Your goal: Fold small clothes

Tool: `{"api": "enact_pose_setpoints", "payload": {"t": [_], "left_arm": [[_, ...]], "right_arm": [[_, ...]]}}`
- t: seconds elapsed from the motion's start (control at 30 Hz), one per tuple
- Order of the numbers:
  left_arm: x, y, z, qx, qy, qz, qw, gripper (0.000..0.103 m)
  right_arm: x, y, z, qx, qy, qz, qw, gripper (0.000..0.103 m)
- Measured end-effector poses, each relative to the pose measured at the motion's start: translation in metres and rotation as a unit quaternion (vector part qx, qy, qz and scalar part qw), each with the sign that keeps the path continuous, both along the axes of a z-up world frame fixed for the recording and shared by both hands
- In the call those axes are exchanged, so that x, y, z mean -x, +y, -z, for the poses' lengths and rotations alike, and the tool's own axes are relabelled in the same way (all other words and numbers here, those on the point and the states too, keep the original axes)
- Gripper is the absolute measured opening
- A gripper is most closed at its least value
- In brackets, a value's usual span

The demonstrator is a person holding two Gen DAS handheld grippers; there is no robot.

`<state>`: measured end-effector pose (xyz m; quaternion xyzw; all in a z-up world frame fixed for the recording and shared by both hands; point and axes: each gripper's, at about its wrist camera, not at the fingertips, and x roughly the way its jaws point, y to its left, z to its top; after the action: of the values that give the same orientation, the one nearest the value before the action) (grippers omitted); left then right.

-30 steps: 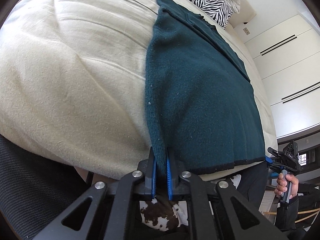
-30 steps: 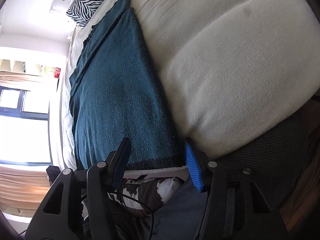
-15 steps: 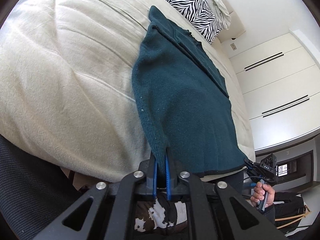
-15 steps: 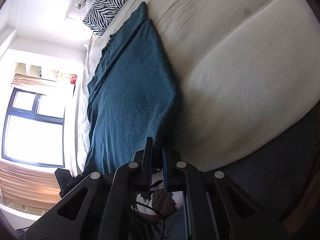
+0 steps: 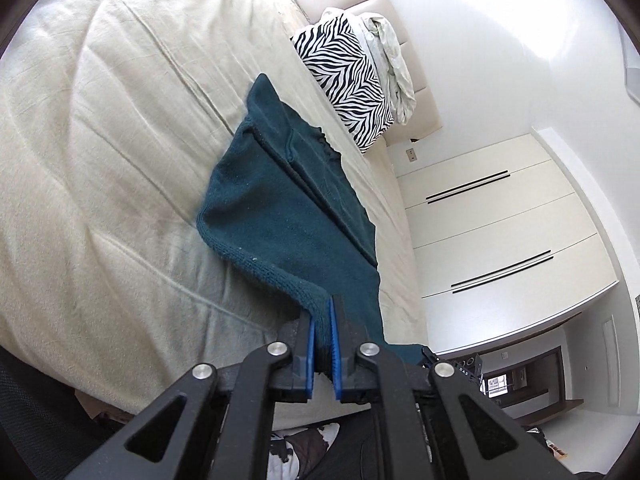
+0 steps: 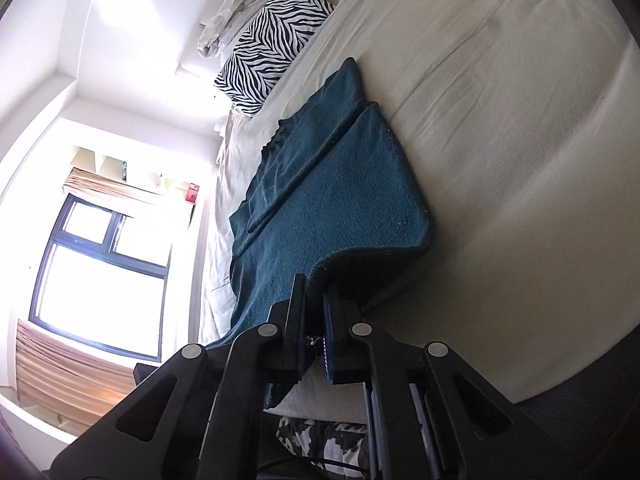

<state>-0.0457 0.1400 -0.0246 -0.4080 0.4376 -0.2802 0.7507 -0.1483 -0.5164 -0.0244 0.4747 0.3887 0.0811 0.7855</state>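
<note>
A dark teal knit sweater (image 5: 288, 208) lies on a cream bed (image 5: 100, 160). My left gripper (image 5: 323, 320) is shut on its near bottom corner and holds that edge lifted off the bed. The same sweater shows in the right wrist view (image 6: 332, 200), its near edge curled up from the bed (image 6: 520, 120). My right gripper (image 6: 314, 300) is shut on the other bottom corner. The sweater's far end with the folded sleeves still rests flat on the bed.
A zebra-print pillow (image 5: 348, 80) and crumpled pale bedding (image 5: 392, 64) lie at the head of the bed. White wardrobe doors (image 5: 500, 220) stand to one side, a bright window (image 6: 100, 280) to the other. A black-and-white patterned cloth (image 6: 320, 436) lies below the grippers.
My right gripper closed on the sweater's corner. Both grippers have lifted the bottom edge and carried it forward over the bed toward the pillow end.
</note>
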Motion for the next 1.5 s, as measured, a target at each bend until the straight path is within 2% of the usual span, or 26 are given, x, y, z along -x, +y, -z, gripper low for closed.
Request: {"api": "enact_pose_setpoints", "payload": {"t": [0.27, 0.53, 0.7, 1.03, 1.23, 1.33, 1.37, 1.4, 1.43, 1.5], "left_arm": [[-0.041, 0.004, -0.02, 0.036, -0.025, -0.025, 0.9987, 0.007], [-0.094, 0.003, -0.023, 0.062, -0.031, -0.044, 0.9966, 0.007], [-0.138, -0.002, -0.02, 0.065, -0.029, -0.061, 0.9957, 0.007], [-0.228, -0.027, -0.021, 0.031, -0.04, -0.057, 0.9971, 0.007], [-0.285, -0.037, -0.003, -0.002, -0.031, -0.069, 0.9971, 0.007], [-0.309, -0.044, 0.019, -0.028, -0.007, -0.078, 0.9965, 0.008], [-0.314, -0.048, 0.025, -0.048, -0.004, -0.077, 0.9958, 0.009], [-0.318, -0.053, 0.029, -0.068, 0.0, -0.077, 0.9947, 0.021], [-0.319, -0.056, 0.032, -0.078, -0.001, -0.075, 0.9941, 0.038], [-0.317, -0.061, 0.033, -0.087, -0.009, -0.07, 0.9937, 0.049]], "right_arm": [[-0.059, -0.008, -0.027, 0.017, -0.039, 0.019, 0.999, 0.006], [-0.124, -0.02, -0.041, 0.045, -0.053, 0.042, 0.997, 0.006], [-0.168, -0.029, -0.043, 0.051, -0.058, 0.059, 0.995, 0.006], [-0.267, -0.046, -0.017, 0.067, -0.038, 0.08, 0.994, 0.006], [-0.33, -0.055, 0.012, 0.073, -0.014, 0.085, 0.994, 0.006], [-0.361, -0.057, 0.031, 0.089, 0.012, 0.086, 0.992, 0.009], [-0.371, -0.057, 0.039, 0.092, 0.024, 0.083, 0.992, 0.009], [-0.38, -0.057, 0.048, 0.098, 0.037, 0.08, 0.991, 0.011], [-0.387, -0.057, 0.056, 0.102, 0.052, 0.078, 0.99, 0.014], [-0.393, -0.057, 0.067, 0.101, 0.06, 0.077, 0.99, 0.025]]}}
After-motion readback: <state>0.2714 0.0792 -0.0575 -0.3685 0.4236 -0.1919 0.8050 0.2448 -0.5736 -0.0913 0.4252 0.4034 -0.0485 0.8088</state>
